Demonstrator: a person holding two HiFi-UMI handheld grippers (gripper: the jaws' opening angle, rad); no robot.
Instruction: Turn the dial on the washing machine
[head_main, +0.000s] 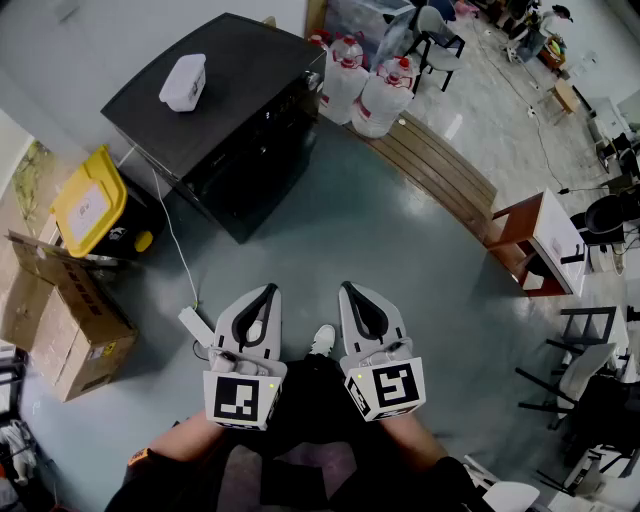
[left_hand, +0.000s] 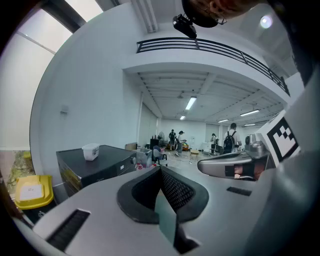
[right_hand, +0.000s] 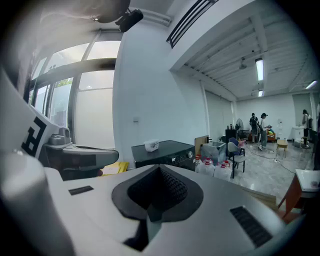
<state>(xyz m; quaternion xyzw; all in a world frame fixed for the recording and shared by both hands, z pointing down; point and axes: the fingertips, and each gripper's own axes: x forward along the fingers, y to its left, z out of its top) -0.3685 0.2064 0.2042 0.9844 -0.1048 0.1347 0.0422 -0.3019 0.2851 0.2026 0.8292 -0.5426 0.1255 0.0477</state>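
Grey left gripper (head_main: 268, 291) and right gripper (head_main: 347, 289) are clenched empty; walk up to the black boxy washing machine (head_main: 222, 95), upper left, facing its round dial (right_hand: 190, 154).

floor (head_main: 330, 260) grey, glossy | washer (head_main: 230, 110) top left | yellow-lid bin (head_main: 90, 205) just left of washer | boxes (head_main: 60, 320) below bin | jugs (head_main: 365, 90) right of washer | wood slats (head_main: 440, 165) beside jugs | power strip (head_main: 197, 327) near boxes

The black, box-shaped washing machine (head_main: 225, 100) stands upright on the floor against the pale wall, its small round dial (right_hand: 190, 154) at the right end of the front control panel
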